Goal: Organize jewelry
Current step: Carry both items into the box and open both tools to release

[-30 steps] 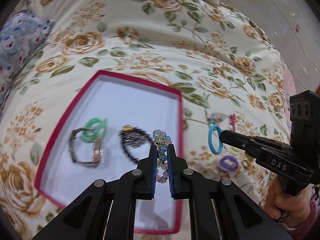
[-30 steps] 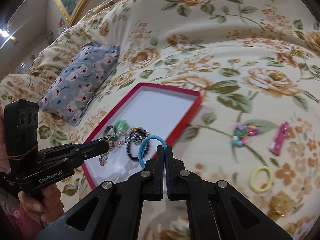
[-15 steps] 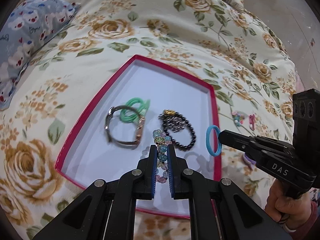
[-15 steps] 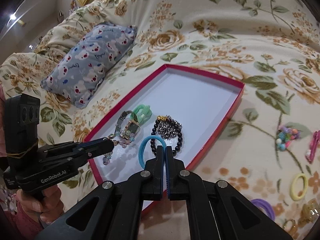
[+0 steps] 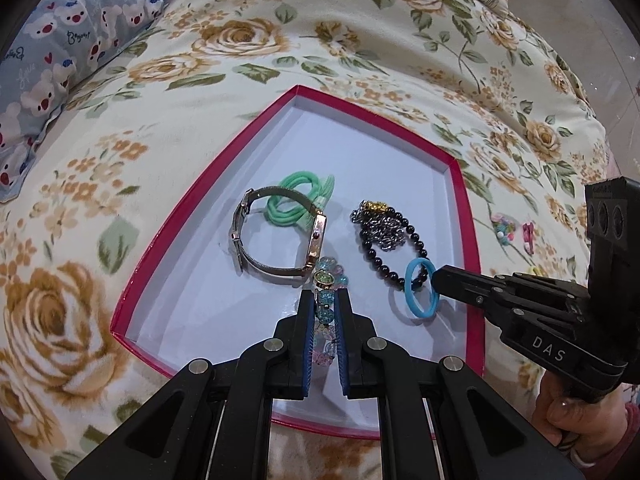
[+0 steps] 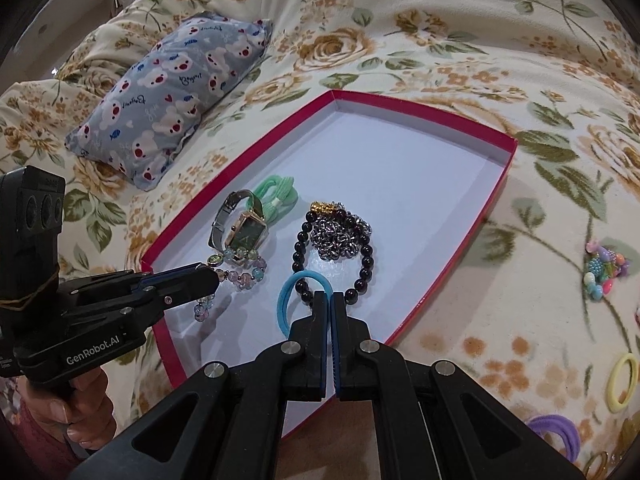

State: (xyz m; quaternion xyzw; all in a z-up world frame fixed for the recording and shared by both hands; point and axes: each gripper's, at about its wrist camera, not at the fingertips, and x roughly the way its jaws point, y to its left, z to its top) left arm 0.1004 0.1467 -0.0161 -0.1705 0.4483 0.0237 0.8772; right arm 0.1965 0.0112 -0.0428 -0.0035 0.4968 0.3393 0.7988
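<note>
A red-rimmed tray (image 5: 464, 208) (image 6: 504, 168) with a white floor lies on the floral bedspread. In it are a watch (image 5: 280, 236) (image 6: 244, 232), a green hair tie (image 5: 300, 200) (image 6: 276, 196) and a black bead bracelet with a silver chain (image 5: 384, 236) (image 6: 336, 236). My left gripper (image 5: 324, 300) (image 6: 218, 276) is shut on a pastel glass-bead bracelet (image 5: 326, 312) (image 6: 240, 270), held over the tray's near end beside the watch. My right gripper (image 6: 330, 300) (image 5: 434, 280) is shut on a blue hair tie (image 6: 292, 300) (image 5: 420, 288), held over the tray by the black bracelet.
Loose on the bedspread right of the tray are a colourful bead cluster (image 6: 604, 268) (image 5: 502, 228), a yellow hair tie (image 6: 622, 380), a purple hair tie (image 6: 556, 436) and a pink clip (image 5: 528, 236). A blue bear-print pillow (image 6: 172, 92) (image 5: 60, 60) lies at the far left.
Both grippers have moved left and forward over the tray with their items; the blue tie, outside the tray's right rim a second ago, now hangs over the tray floor.
</note>
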